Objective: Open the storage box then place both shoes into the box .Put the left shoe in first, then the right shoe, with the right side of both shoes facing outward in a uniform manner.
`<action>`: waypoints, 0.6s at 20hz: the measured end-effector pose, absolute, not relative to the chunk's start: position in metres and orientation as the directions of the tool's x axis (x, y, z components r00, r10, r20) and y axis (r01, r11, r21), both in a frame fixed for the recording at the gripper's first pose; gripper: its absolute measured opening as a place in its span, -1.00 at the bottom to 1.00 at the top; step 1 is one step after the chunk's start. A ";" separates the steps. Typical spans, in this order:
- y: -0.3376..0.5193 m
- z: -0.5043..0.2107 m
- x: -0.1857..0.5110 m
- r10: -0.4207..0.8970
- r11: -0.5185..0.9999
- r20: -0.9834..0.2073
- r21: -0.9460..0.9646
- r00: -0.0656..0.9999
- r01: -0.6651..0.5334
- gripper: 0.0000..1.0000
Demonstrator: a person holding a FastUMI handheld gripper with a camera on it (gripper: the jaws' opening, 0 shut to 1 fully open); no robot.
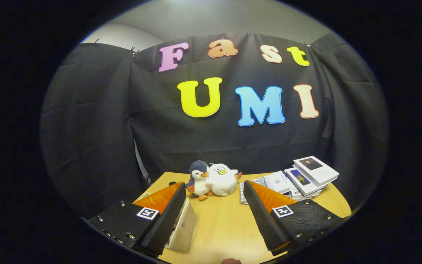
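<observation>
My gripper [214,189] is open, its two fingers spread wide above a wooden table [222,227] with nothing between them. A pale translucent storage box [183,229] sits on the table beside and partly under the left finger [167,216]; only one corner and side of it are seen. The right finger [262,216] hangs over bare wood.
Two plush toys, a dark blue penguin [198,179] and a white duck [222,179], stand beyond the fingers at the table's far edge. White boxes and booklets [299,178] are stacked at the far right. Black cloth walls close the booth behind the table.
</observation>
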State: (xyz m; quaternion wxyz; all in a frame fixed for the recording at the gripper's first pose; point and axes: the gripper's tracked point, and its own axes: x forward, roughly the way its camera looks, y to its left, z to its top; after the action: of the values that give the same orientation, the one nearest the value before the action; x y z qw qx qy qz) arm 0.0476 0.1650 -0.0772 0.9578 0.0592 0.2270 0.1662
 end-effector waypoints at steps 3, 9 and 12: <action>0.130 -0.069 0.051 0.297 0.955 -0.397 0.131 0.869 -0.266 0.95; 0.068 -0.053 0.060 0.187 0.982 -0.330 0.099 0.925 -0.163 0.95; 0.042 -0.051 0.063 0.143 0.988 -0.313 0.103 0.939 -0.116 0.95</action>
State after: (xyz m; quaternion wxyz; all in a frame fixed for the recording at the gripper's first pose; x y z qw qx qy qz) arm 0.0630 0.0415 -0.0507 0.9838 0.0416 0.1616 0.0656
